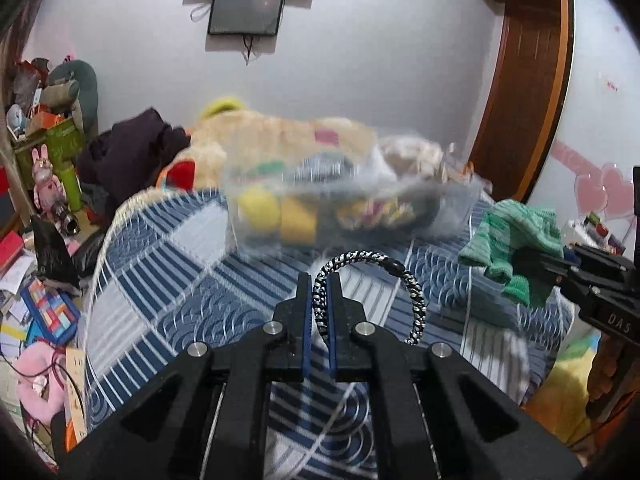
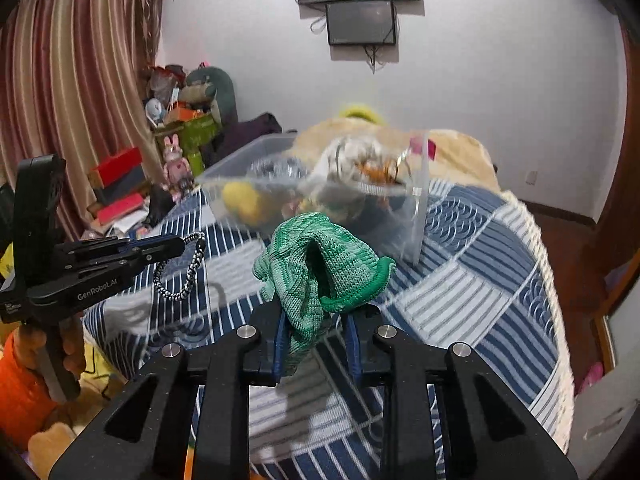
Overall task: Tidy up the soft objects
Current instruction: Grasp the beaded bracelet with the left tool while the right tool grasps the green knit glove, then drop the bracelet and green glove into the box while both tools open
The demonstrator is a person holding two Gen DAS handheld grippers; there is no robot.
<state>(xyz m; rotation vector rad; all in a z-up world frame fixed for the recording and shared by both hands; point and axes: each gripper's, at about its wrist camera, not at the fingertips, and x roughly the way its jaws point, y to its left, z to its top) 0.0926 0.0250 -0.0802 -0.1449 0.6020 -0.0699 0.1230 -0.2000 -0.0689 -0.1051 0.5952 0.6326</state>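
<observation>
Mid-task, I'd judge: clear plastic bin (image 2: 256,156) on far bed already w/ soft items; left tongs (image 1: 319,280) clamp black-white braided cord loop (image 1: 412,292), right tongs (image 2: 316,320) grip green knit cloth (image 2: 320,256), both not yet binned.

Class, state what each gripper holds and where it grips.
Left gripper pinches the braided cord loop at one end; right gripper clamps the green knitted glove by its bunched lower part.
</observation>
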